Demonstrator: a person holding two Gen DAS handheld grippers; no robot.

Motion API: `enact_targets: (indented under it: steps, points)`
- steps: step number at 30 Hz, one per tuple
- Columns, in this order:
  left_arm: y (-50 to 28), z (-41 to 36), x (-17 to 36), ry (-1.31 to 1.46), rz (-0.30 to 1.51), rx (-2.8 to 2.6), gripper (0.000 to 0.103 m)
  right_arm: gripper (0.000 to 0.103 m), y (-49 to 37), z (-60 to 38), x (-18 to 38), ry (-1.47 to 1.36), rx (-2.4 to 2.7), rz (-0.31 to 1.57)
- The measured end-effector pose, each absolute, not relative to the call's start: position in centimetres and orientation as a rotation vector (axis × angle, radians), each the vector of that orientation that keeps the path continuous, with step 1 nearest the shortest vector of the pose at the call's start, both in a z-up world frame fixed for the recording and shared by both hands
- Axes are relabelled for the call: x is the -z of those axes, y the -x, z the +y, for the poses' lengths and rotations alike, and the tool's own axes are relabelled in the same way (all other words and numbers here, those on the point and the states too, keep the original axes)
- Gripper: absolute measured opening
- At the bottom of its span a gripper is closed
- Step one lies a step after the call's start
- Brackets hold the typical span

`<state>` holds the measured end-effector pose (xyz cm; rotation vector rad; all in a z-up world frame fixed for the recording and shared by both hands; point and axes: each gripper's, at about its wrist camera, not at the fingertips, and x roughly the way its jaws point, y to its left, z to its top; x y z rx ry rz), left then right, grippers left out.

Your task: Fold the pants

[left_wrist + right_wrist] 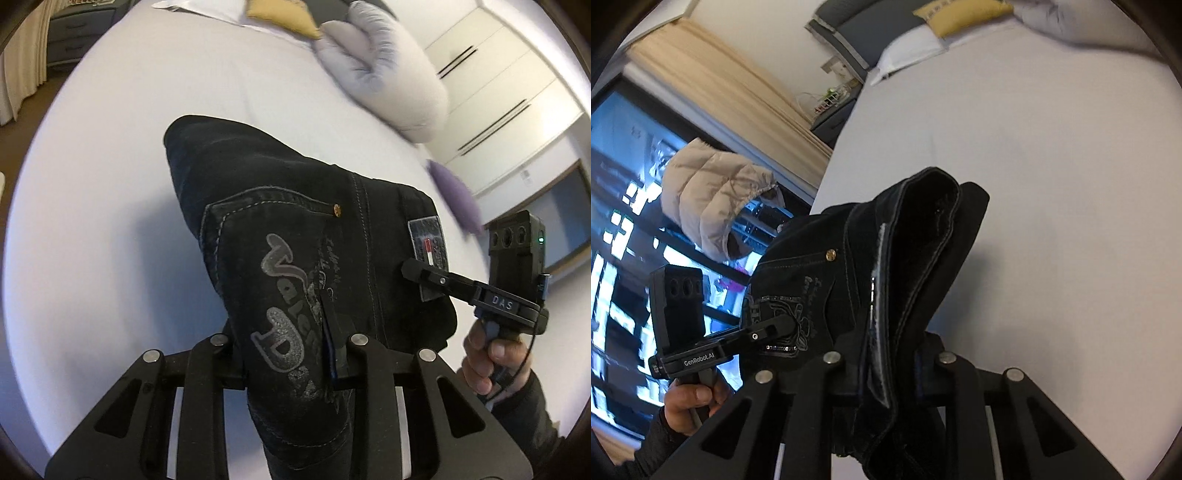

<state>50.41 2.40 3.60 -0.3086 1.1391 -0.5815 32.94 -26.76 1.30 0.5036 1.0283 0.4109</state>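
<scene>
Black jeans (295, 236) with a grey printed back pocket and a brand patch hang lifted above the white bed (110, 184). My left gripper (295, 354) is shut on the jeans at the pocket side. My right gripper (421, 275) shows in the left wrist view, shut on the waistband by the patch. In the right wrist view the right gripper (890, 362) is shut on the bunched waistband of the jeans (916, 236), and the left gripper (779, 326) clamps the pocket side to the left.
A grey pillow (388, 70), a yellow cushion (280, 14) and a purple cushion (454, 195) lie along the far side of the bed. White wardrobes (498, 85) stand beyond. A beige puffer jacket (709, 199) hangs by the window.
</scene>
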Motion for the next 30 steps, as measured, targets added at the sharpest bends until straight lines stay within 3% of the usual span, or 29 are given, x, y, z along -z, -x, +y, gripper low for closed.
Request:
enact_targets:
  steps: [4,6,7,11,15,19,22,30]
  points:
    - [-53.5,4.1,-0.1,0.272,1.200,0.530,0.028,0.023,-36.0,-25.1,3.1,-0.545,-0.376,1.100]
    - [-53.7,4.7,2.1,0.274,1.226,0.500,0.035,0.043,-36.5,-25.2,5.1,-0.534,-0.300,1.132]
    - [-53.6,5.2,3.2,0.294,1.227,0.490,0.045,0.047,-36.4,-25.3,5.7,-0.541,-0.282,1.136]
    - [-51.8,6.3,3.9,0.359,1.180,0.426,0.062,0.063,-34.1,-27.1,5.6,-0.627,-0.308,1.095]
    - [-47.6,5.9,-1.4,0.254,0.991,0.351,0.072,0.072,-29.5,-27.7,1.4,-0.558,-0.234,0.952]
    - [-41.1,3.8,-8.7,0.152,0.725,0.321,0.102,0.086,-22.7,-26.0,-5.2,-0.387,-0.110,0.726]
    - [-35.4,2.6,-13.6,0.075,0.584,0.283,0.103,0.103,-17.9,-25.2,-9.7,-0.301,-0.042,0.531]
    - [-22.2,1.6,-24.1,-0.024,0.356,0.130,0.103,0.103,-8.7,-22.5,-19.7,-0.074,0.093,0.198]
